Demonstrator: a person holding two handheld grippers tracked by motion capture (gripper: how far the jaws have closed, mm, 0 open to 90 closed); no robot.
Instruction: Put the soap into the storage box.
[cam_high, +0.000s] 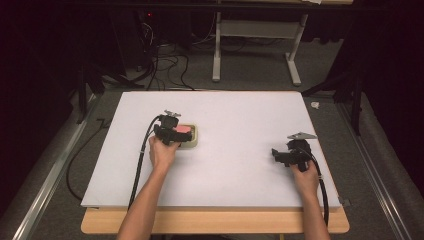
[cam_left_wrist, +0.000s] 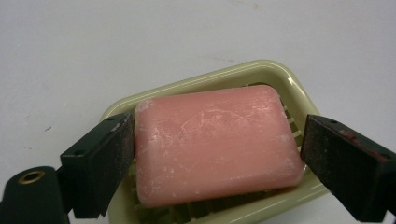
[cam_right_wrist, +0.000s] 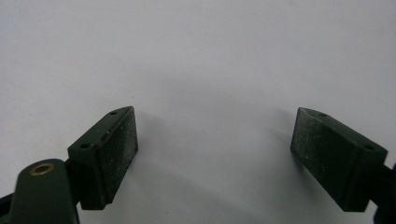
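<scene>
The desk (cam_high: 240, 150) is a wooden top covered by a large white sheet that reaches almost to every edge, leaving a bare wooden strip along the near edge. Two forearms come in over that near edge, each hand holding a set of tongs.

The soap dish (cam_high: 193, 136) is a pale yellow-green tray with a slatted floor; it stands left of the desk's middle, well apart from the edges. In it lies the soap (cam_left_wrist: 217, 142), a pink rounded bar with whitish scuffs, flat and filling most of the dish.

The left tongs (cam_left_wrist: 217, 163) are over the dish, spread wide around the bar. One pad sits at, or touching, the bar's short end; the other stands just clear of the opposite end, so the bar lies between them ungripped and in the dish.

The right tongs (cam_right_wrist: 215, 156) are near the desk's right edge, closer to the near right corner. They are spread wide with nothing between the pads, above bare white sheet.
</scene>
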